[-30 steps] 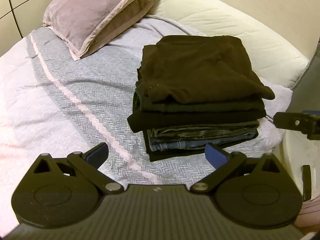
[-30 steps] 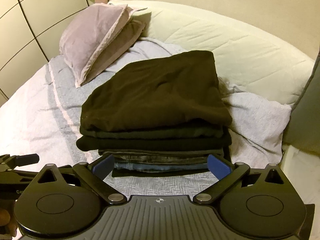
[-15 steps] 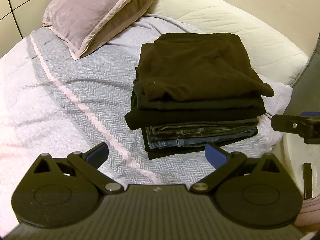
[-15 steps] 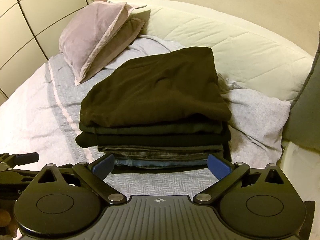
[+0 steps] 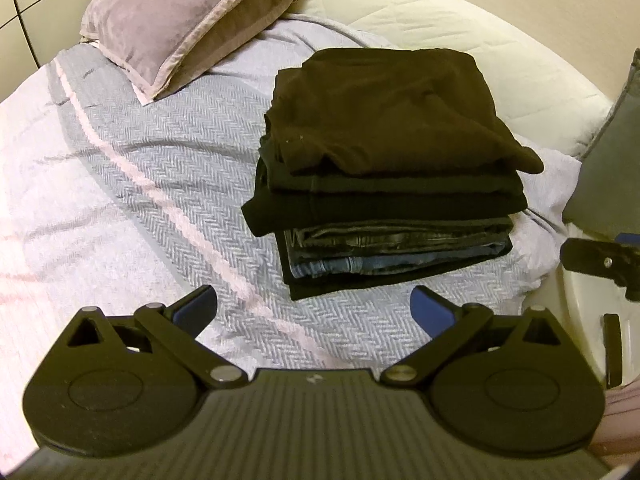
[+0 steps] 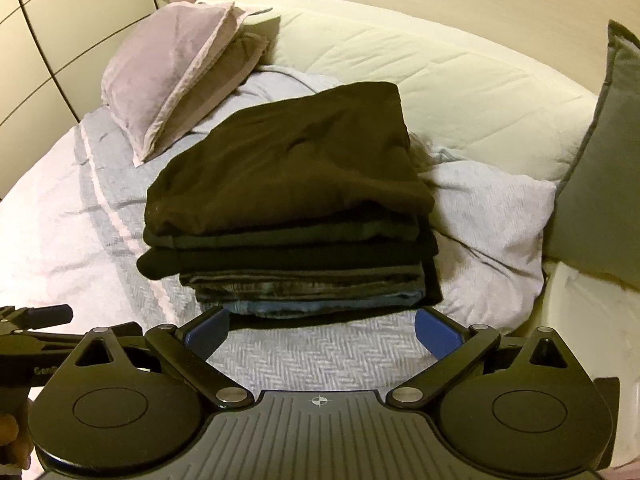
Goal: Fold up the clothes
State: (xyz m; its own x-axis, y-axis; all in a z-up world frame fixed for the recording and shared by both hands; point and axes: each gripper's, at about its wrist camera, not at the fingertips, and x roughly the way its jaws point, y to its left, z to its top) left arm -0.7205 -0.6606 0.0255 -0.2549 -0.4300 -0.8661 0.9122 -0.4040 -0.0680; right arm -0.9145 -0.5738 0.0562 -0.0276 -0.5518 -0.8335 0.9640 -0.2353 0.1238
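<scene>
A stack of folded clothes (image 5: pixel 384 168) sits on the grey herringbone bedspread (image 5: pixel 168 168), with a dark brown garment (image 5: pixel 392 108) on top, black garments under it and blue jeans (image 5: pixel 392 260) near the bottom. It also shows in the right wrist view (image 6: pixel 292 216). My left gripper (image 5: pixel 314 308) is open and empty, in front of the stack and apart from it. My right gripper (image 6: pixel 322 330) is open and empty, close to the stack's front edge.
Two mauve pillows (image 5: pixel 176 20) lie at the back left. A cream quilted headboard (image 6: pixel 460 80) runs behind the stack. A grey cushion (image 6: pixel 600 184) stands at the right. The bed's edge and a white surface (image 5: pixel 580 312) are at the right.
Both grippers have drawn back slightly from the stack, which sits a little higher in both views. Both stay open and empty.
</scene>
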